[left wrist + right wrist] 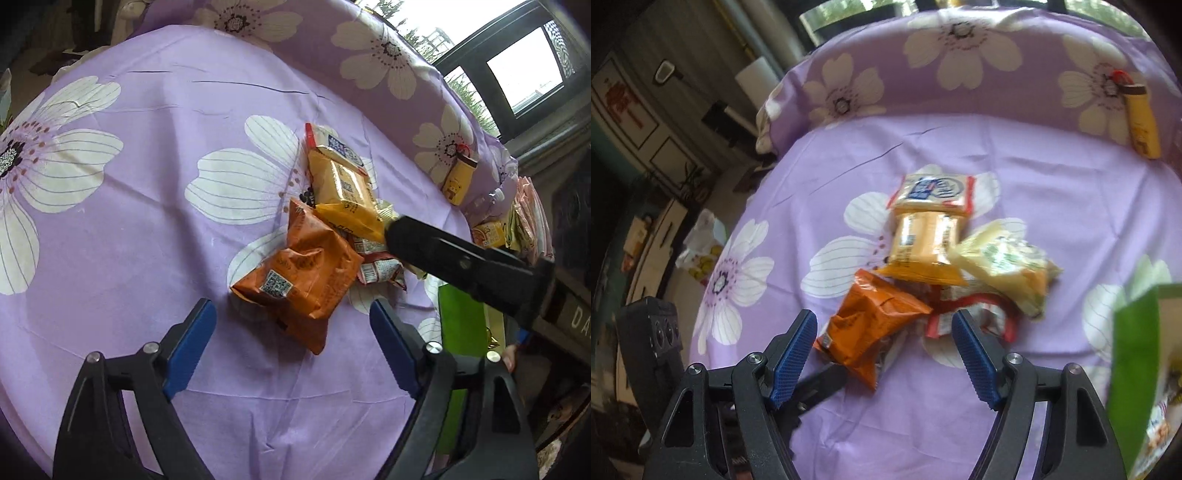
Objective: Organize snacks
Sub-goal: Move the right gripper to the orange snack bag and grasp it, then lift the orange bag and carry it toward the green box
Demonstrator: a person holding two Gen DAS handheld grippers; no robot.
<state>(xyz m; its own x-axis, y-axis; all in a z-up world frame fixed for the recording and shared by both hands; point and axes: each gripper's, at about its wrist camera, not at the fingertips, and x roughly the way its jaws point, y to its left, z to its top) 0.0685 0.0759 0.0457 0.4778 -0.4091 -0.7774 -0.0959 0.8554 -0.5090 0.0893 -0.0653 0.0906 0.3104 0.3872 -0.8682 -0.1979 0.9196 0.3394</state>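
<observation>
A pile of snack packets lies on the purple flowered cloth [129, 206]. An orange packet [303, 273] is nearest, with a yellow packet [343, 192], a white-and-blue packet [338, 144] and a red-and-white packet [380, 266] beyond. My left gripper [293, 314] is open, its blue pads either side of the orange packet's near end. My right gripper [884, 325] is open just above the orange packet [875, 321]. In the right wrist view a pale yellow-green packet [1004, 262] lies right of the yellow packet [923, 243] and the white-and-blue one [934, 192]. The right gripper's black body [465, 266] crosses the left wrist view.
A green bag [461, 332] stands at the right, also showing in the right wrist view [1134, 369]. A yellow box [460, 181] leans on the raised back cushion [960, 55]; it shows too in the right wrist view [1143, 125]. More packets [517, 229] and a bottle [487, 201] sit far right.
</observation>
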